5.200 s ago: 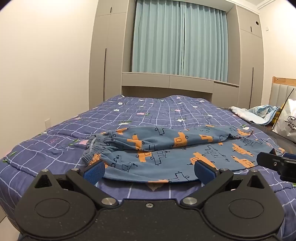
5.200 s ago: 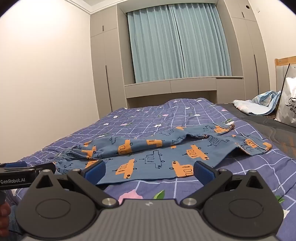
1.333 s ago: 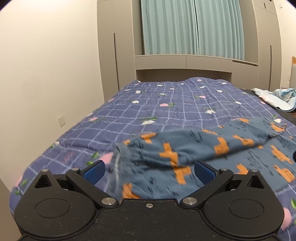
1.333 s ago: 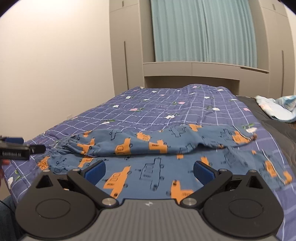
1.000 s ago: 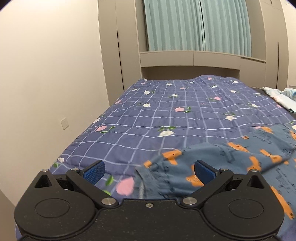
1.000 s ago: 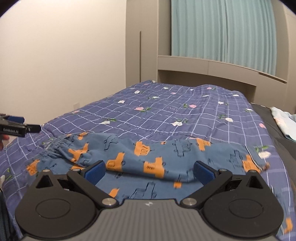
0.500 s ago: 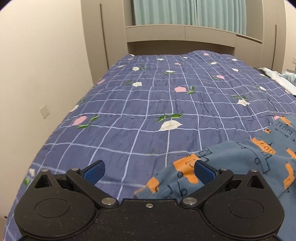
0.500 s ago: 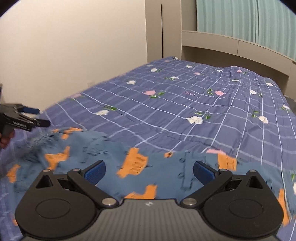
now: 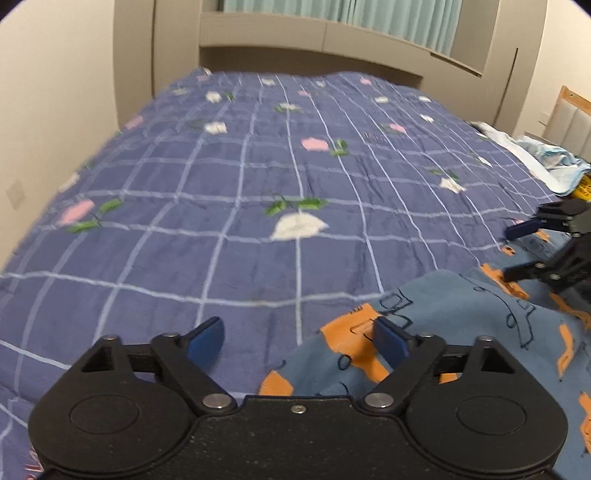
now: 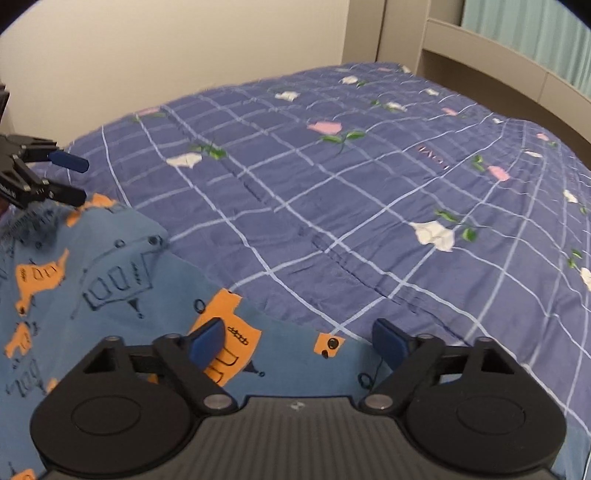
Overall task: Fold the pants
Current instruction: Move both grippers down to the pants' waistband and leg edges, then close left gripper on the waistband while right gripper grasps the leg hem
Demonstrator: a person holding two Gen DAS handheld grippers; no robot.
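Observation:
Blue pants with orange vehicle prints lie on the bed, in the left wrist view (image 9: 461, 325) at lower right and in the right wrist view (image 10: 92, 280) at lower left. My left gripper (image 9: 297, 341) is open, low over the far edge of the pants at the waist end; its right pad is over the fabric. My right gripper (image 10: 297, 341) is open over the far edge of the pants further along. Each gripper shows in the other's view: the right one (image 9: 517, 251) and the left one (image 10: 70, 181), both open.
The bed carries a purple checked quilt with flowers (image 9: 258, 177). A cream wall (image 10: 147, 55) runs along its left side. Grey cabinets and teal curtains (image 9: 332, 11) stand behind. A light blue bundle of cloth (image 9: 546, 158) lies at the bed's right.
Both grippers have moved forward and down from the near side across the pants to their far edge. The views now tilt onto the quilt. Both stay open.

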